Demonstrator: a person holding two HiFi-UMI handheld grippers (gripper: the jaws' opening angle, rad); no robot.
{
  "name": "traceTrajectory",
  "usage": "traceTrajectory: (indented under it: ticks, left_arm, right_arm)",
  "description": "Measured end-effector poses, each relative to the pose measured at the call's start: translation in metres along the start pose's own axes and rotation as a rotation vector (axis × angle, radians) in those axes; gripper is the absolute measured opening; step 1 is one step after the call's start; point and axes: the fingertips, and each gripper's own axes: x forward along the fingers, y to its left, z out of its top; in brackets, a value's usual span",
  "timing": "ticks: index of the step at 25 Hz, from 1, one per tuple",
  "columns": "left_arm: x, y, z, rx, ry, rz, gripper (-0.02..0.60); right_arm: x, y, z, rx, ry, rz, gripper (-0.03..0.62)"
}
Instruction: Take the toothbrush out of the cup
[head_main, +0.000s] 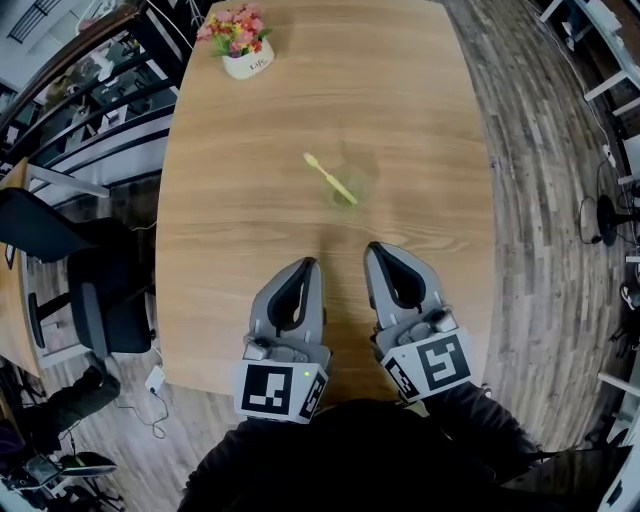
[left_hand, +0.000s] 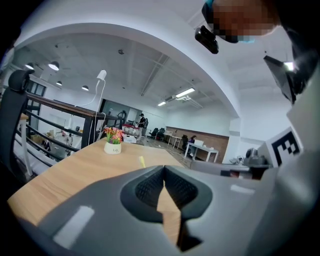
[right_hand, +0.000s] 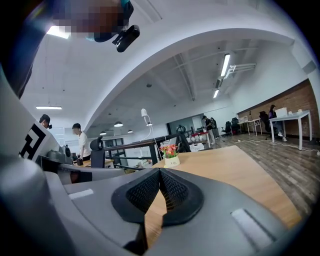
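Not started: yellow toothbrush (head_main: 328, 176) sits in clear cup (head_main: 362, 182). L gripper (head_main: 308, 262) & R gripper (head_main: 373, 247) both pinched together, empty, near side of cup, apart from it. Reach, grip, lift all left.

I'm in an open-plan office. My wooden bench (head_main: 250, 200) stands beside a black swivel chair (head_main: 100, 295). There are white desks (right_hand: 289, 116) along a brick wall (right_hand: 300, 95), people working (right_hand: 80, 140) and strip lights (right_hand: 225, 65) overhead.

Bare table (head_main: 250, 230) lies all round the cup (head_main: 352, 186) (clear glass); the flower pot (head_main: 247, 63) stands well beyond it
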Motion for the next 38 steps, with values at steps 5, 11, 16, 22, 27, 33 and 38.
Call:
traceTrajectory:
  ticks: [5, 11, 16, 22, 27, 33, 38]
  left_arm:
    - [0.025, 0.012, -0.021, -0.022, 0.067, 0.012, 0.008]
    - [0.052, 0.029, -0.039, -0.045, 0.096, 0.043, 0.008]
    - [0.068, 0.038, -0.054, -0.061, 0.129, 0.051, 0.008]
    - [0.075, 0.04, -0.065, -0.077, 0.155, 0.041, 0.008]
    - [0.076, 0.042, -0.067, -0.084, 0.152, 0.042, 0.008]
    - [0.075, 0.038, -0.066, -0.091, 0.149, 0.033, 0.008]
    - [0.073, 0.041, -0.066, -0.093, 0.146, 0.044, 0.008]
  right_arm:
    - [0.024, -0.018, -0.016, 0.028, 0.039, 0.0, 0.002]
    - [0.047, -0.037, -0.038, 0.051, 0.076, -0.016, 0.002]
    - [0.063, -0.042, -0.048, 0.047, 0.088, 0.001, 0.002]
    - [0.072, -0.044, -0.057, 0.047, 0.105, 0.01, 0.002]
    - [0.075, -0.047, -0.054, 0.033, 0.098, 0.003, 0.002]
    - [0.079, -0.05, -0.043, 0.018, 0.083, 0.007, 0.002]
    - [0.089, -0.045, -0.038, -0.014, 0.072, 0.039, 0.0]
